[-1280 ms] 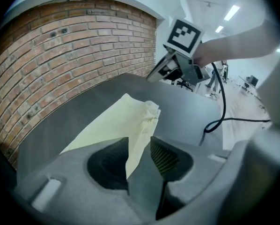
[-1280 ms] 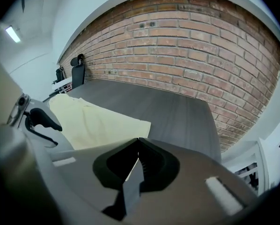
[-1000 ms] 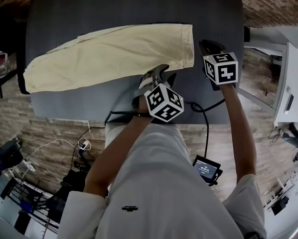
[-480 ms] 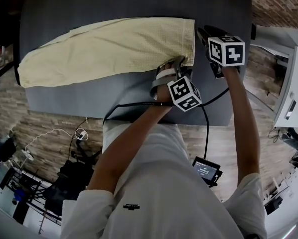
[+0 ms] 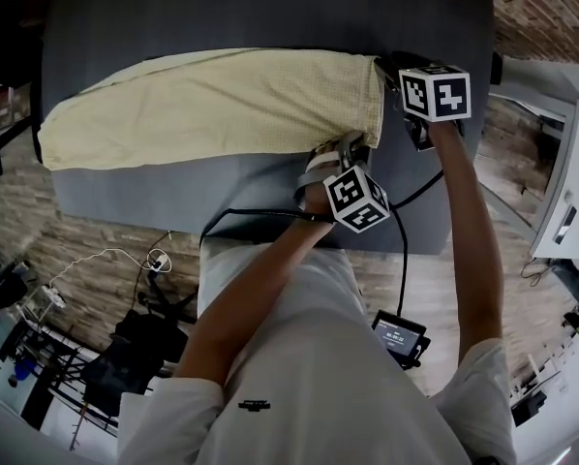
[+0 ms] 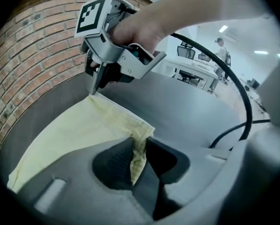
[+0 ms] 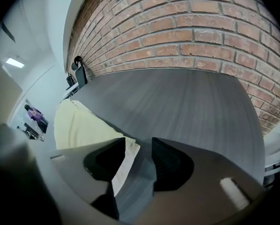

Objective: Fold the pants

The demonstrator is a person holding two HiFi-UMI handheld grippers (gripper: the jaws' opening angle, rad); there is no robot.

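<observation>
Pale yellow pants (image 5: 212,100) lie lengthwise on the dark grey table (image 5: 270,8), waist end at the right. My left gripper (image 5: 350,146) is at the near waist corner. In the left gripper view its jaws have just been closing and the left gripper (image 6: 139,151) pinches a fold of the pants (image 6: 74,135) between its pads. My right gripper (image 5: 388,71) is at the far waist corner, and its tips show as the right gripper (image 6: 95,86) touching down there. The right gripper's (image 7: 139,156) jaws have just been opening; the pants' corner (image 7: 123,156) lies loose between them.
A black cable (image 5: 260,211) runs along the table's near edge to the left gripper. A small device with a lit screen (image 5: 398,334) hangs below the table. A brick wall (image 7: 201,27) rises behind the table. Desks and office chairs (image 6: 196,55) stand beyond.
The left gripper moved from the table's near edge up to the pants' near waist corner and closed on it. The right gripper came down onto the far waist corner.
</observation>
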